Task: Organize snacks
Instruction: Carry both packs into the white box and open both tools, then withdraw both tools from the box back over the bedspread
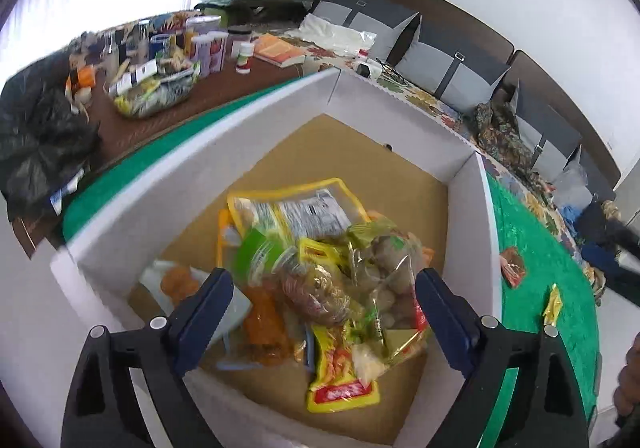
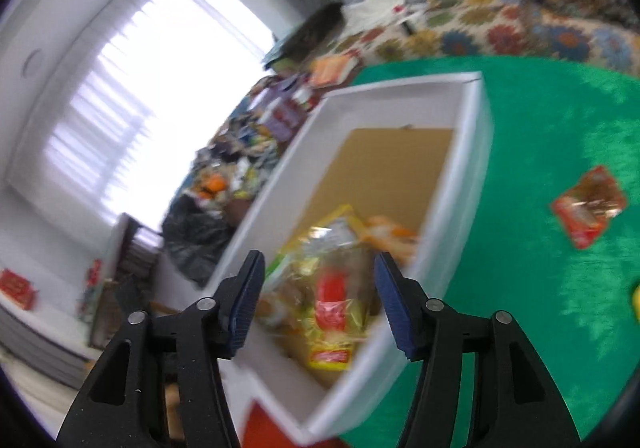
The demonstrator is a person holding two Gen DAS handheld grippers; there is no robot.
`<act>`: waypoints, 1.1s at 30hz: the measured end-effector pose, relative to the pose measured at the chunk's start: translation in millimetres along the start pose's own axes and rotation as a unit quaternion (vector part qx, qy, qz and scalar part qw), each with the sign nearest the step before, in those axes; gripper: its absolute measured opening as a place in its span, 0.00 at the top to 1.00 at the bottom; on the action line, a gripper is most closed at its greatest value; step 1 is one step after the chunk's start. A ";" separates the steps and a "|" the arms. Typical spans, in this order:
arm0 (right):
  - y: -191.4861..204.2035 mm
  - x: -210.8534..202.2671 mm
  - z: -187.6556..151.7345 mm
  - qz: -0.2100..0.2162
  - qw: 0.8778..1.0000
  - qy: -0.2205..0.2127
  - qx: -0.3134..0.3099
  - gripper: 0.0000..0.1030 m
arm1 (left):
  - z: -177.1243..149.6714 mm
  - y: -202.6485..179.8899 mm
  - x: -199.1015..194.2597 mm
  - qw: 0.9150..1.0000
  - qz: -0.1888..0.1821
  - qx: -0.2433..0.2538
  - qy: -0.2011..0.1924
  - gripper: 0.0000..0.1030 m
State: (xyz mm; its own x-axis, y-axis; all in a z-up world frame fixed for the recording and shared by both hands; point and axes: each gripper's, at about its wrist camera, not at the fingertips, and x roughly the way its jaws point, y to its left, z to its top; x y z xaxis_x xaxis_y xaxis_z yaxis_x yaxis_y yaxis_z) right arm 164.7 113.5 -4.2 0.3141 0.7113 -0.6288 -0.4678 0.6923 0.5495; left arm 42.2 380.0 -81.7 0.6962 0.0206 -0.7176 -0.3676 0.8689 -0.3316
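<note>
The left tongs (image 1: 324, 312) hang spread apart above a white-walled cardboard box with a brown floor (image 1: 192, 167), and they grip nothing. Inside the box lies a heap of snack packets (image 1: 320, 272): a yellow-edged clear bag with a printed label (image 1: 296, 207), a clear bag of round brown balls (image 1: 390, 276), an orange packet (image 1: 266, 328) and a yellow and red sachet (image 1: 340, 388) at the near side.

The box stands on a green fuzzy surface (image 1: 532, 232). On this surface, to the right of the box and apart from it, lie 2 more items: a small red-brown snack packet (image 1: 512, 267) and a small yellow sachet (image 1: 553, 306).

The right tongs (image 2: 318, 302) are also released and empty, above the near corner of the same box (image 2: 460, 183). This view is blurred. The red-brown packet (image 2: 588, 205) lies on the green surface (image 2: 520, 127) well right of the box.
</note>
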 end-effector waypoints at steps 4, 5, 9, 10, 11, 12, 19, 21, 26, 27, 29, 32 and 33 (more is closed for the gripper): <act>-60.9 -46.8 -33.8 -0.106 0.993 -0.055 -0.009 0.32 | -19.7 -35.8 -11.7 0.999 -0.025 0.026 -0.007 0.10; -76.7 -55.4 -43.1 -0.137 0.988 -0.064 -0.012 0.32 | -25.7 -48.6 -16.4 0.999 -0.036 0.037 -0.011 0.10; -173.7 -96.0 -107.2 -0.313 0.947 -0.064 -0.005 0.32 | -45.6 -112.7 -30.9 0.991 -0.098 0.086 -0.006 0.06; -194.2 -105.9 -121.3 -0.337 0.940 -0.059 0.005 0.32 | -49.0 -128.1 -31.1 0.989 -0.110 0.098 -0.002 0.05; -211.4 -115.5 -133.8 -0.356 0.933 -0.057 0.014 0.32 | -54.7 -146.7 -30.8 0.986 -0.125 0.110 0.002 0.04; -227.8 -125.9 -146.7 -0.375 0.925 -0.057 0.024 0.32 | -62.7 -169.8 -28.5 0.981 -0.146 0.126 0.011 0.03; -289.7 -164.7 -180.9 -0.411 0.904 -0.074 0.086 0.32 | -113.4 -283.4 28.5 0.957 -0.185 0.206 0.085 0.03; -295.6 -167.0 -180.5 -0.410 0.903 -0.083 0.099 0.32 | -131.4 -305.3 58.0 0.952 -0.165 0.234 0.105 0.03; -314.0 -163.5 -171.9 -0.420 0.897 -0.093 0.099 0.31 | -150.2 -329.0 112.0 0.947 -0.112 0.282 0.106 0.03; -314.4 -163.7 -171.0 -0.420 0.897 -0.094 0.097 0.31 | -151.5 -330.7 122.9 0.948 -0.100 0.285 0.103 0.03; -314.7 -163.3 -170.3 -0.421 0.897 -0.094 0.098 0.30 | -152.8 -325.1 139.3 0.950 -0.090 0.282 0.102 0.03; -313.0 -158.7 -169.1 -0.424 0.897 -0.086 0.089 0.26 | -162.6 -320.0 155.0 0.948 -0.082 0.288 0.104 0.03; -312.0 -157.5 -169.5 -0.426 0.897 -0.082 0.086 0.25 | -166.3 -321.0 155.2 0.947 -0.081 0.297 0.095 0.02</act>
State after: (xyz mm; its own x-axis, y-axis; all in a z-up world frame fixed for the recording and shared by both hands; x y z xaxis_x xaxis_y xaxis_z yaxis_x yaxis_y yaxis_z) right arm 121.1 -235.2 -169.9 0.6218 -0.0865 -0.7784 0.1295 0.9916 -0.0067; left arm 165.7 22.1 -188.4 0.5698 -0.1776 -0.8024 0.1857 0.9789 -0.0847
